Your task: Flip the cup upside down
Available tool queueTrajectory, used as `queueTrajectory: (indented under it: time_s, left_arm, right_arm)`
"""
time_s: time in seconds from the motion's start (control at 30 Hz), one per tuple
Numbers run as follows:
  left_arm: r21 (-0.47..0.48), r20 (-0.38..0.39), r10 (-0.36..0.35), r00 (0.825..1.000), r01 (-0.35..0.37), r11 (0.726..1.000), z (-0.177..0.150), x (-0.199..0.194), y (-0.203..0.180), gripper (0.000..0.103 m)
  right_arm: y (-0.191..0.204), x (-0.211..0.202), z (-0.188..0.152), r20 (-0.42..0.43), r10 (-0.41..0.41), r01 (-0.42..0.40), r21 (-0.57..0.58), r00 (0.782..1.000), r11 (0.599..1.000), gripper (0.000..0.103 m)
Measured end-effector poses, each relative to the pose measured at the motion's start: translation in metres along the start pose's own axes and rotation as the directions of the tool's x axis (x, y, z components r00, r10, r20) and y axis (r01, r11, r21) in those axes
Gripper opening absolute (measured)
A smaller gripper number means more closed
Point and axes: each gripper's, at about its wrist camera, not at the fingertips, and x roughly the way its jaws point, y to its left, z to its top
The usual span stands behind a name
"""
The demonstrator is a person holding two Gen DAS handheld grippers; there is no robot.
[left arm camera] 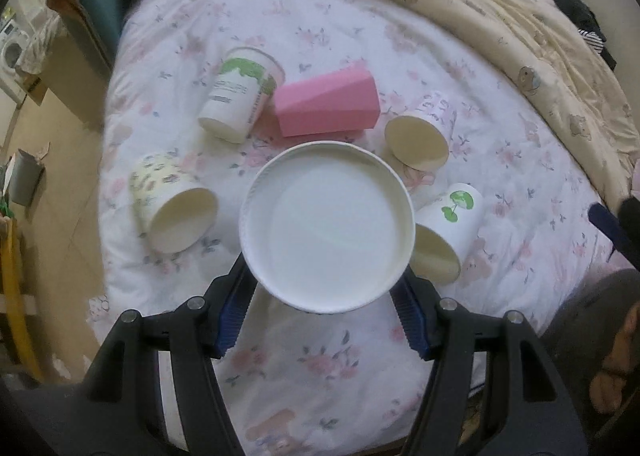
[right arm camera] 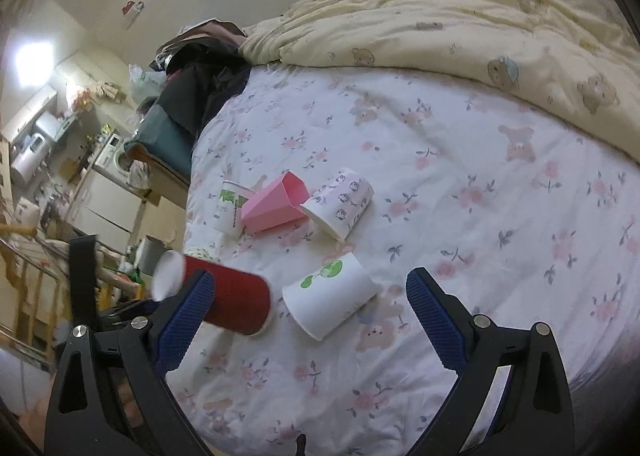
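**Red cup in the left fingers, lying sideways with its base toward the camera**

The left gripper (left arm camera: 326,292) has the red cup (right arm camera: 224,296) clamped between its blue pads, one pad on each side of the wall. From the left wrist view all you get is the cup's round white base, face-on, filling the space ahead of the fingers. So the cup's long axis runs straight out along the fingers, away from the wrist. The right wrist view confirms it: the red body lies roughly level above the bed (right arm camera: 480,159), white base toward the left gripper, and the other end pointing out over the sheet.

That axis is the whole story. My read is that a flip needs the wrist to pitch until the mouth faces down onto the bed.

The right gripper (right arm camera: 312,296) hangs spread wide and empty; just ahead of its fingers lies the leaf cup (right arm camera: 332,296) on its side. The red cup sits off to that gripper's left, by its left finger.

Beyond the held cup the pink cup (left arm camera: 326,105) and four paper cups lie tipped over, well apart from the grip.
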Motion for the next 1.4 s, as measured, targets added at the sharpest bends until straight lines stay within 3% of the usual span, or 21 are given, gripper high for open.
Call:
queueTrajectory:
  time_s: [0.33,0.63,0.67,0.7,0.73,0.8,1.07,1.23,1.4]
  left_arm:
    - [0.059,-0.02,0.064,0.998,-0.062,0.996,0.01,0.029,-0.025,0.062]
    - [0.066,0.006,0.053,0.999,-0.054,0.996,0.01,0.027,-0.024,0.064]
    - [0.063,0.016,0.048,0.999,-0.049,0.997,0.01,0.026,-0.023,0.065]
    - [0.06,0.021,0.053,0.998,-0.054,0.997,0.01,0.024,-0.023,0.075]
    - [0.054,0.032,0.057,0.998,-0.058,0.997,0.008,0.021,-0.022,0.088]
    - [0.042,0.065,0.041,0.997,-0.044,0.998,0.002,0.011,-0.021,0.092]
    - [0.073,0.147,0.068,0.987,-0.079,0.994,-0.028,-0.025,-0.025,0.093]
    - [0.058,0.244,0.086,0.966,-0.103,0.993,-0.05,-0.055,-0.019,0.092]
    - [0.001,0.311,0.071,0.948,-0.075,0.997,-0.067,-0.079,-0.006,0.093]
  right_arm:
    - [-0.004,0.004,0.001,-0.017,0.035,-0.035,0.031,0.999,0.999,0.099]
    - [-0.003,0.011,-0.001,-0.042,0.048,-0.046,0.036,0.998,0.998,0.099]
    - [-0.002,0.012,-0.001,-0.045,0.048,-0.046,0.033,0.998,0.998,0.099]
    - [-0.001,0.012,-0.002,-0.047,0.054,-0.053,0.029,0.997,0.998,0.099]
    - [0.0,0.013,-0.002,-0.05,0.061,-0.06,0.023,0.997,0.998,0.099]
    - [0.004,0.012,-0.002,-0.043,0.057,-0.057,0.01,0.997,0.998,0.099]
    - [0.011,0.011,-0.007,-0.035,0.025,-0.027,-0.036,0.999,0.999,0.099]
    - [0.022,0.003,-0.016,-0.018,0.018,-0.019,-0.084,1.0,0.996,0.099]
    - [0.037,-0.006,-0.036,-0.001,0.017,-0.017,-0.132,1.0,0.991,0.099]
